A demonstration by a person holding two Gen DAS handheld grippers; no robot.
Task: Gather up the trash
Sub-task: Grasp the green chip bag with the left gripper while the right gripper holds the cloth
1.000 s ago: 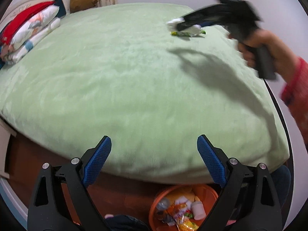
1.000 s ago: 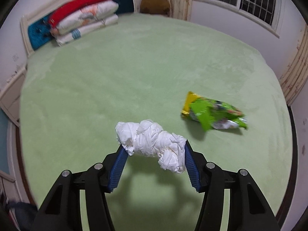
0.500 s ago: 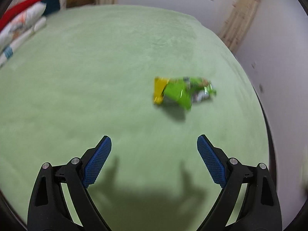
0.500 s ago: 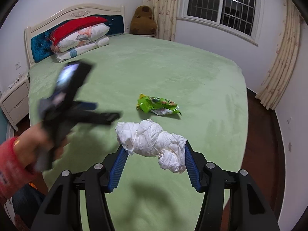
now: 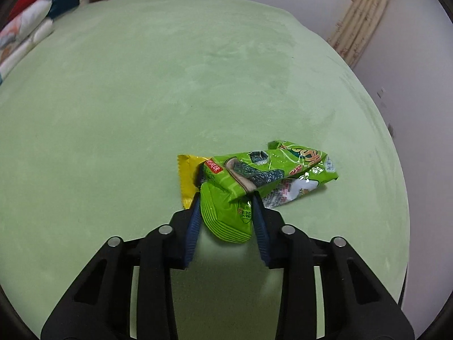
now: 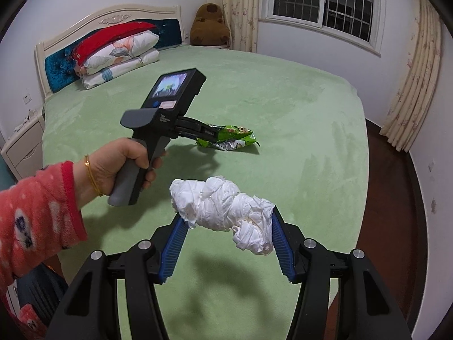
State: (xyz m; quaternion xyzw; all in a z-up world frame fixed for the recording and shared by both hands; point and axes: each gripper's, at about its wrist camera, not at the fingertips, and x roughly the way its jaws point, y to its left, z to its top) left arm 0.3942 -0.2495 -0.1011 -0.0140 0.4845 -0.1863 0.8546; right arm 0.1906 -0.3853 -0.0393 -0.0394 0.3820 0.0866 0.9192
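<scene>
A crumpled green snack wrapper (image 5: pixel 254 178) with a yellow end lies on the green bed (image 5: pixel 141 99). My left gripper (image 5: pixel 226 198) is shut on the wrapper's near part, low on the bed. In the right wrist view the left gripper (image 6: pixel 209 134) reaches the same wrapper (image 6: pixel 229 138) at mid-bed. My right gripper (image 6: pixel 226 215) is shut on a wad of white tissue (image 6: pixel 223 209) and holds it above the bed's near side.
Stacked pillows (image 6: pixel 119 56) and a headboard stand at the bed's far end, with a brown plush toy (image 6: pixel 209 25) in the corner. A nightstand (image 6: pixel 22 144) is at left. Dark wood floor (image 6: pixel 396 198) and curtains lie to the right.
My left gripper has swung from the bed's foot out to the green wrapper and closed on it. My right gripper has pulled back from the wrapper with the tissue still in it.
</scene>
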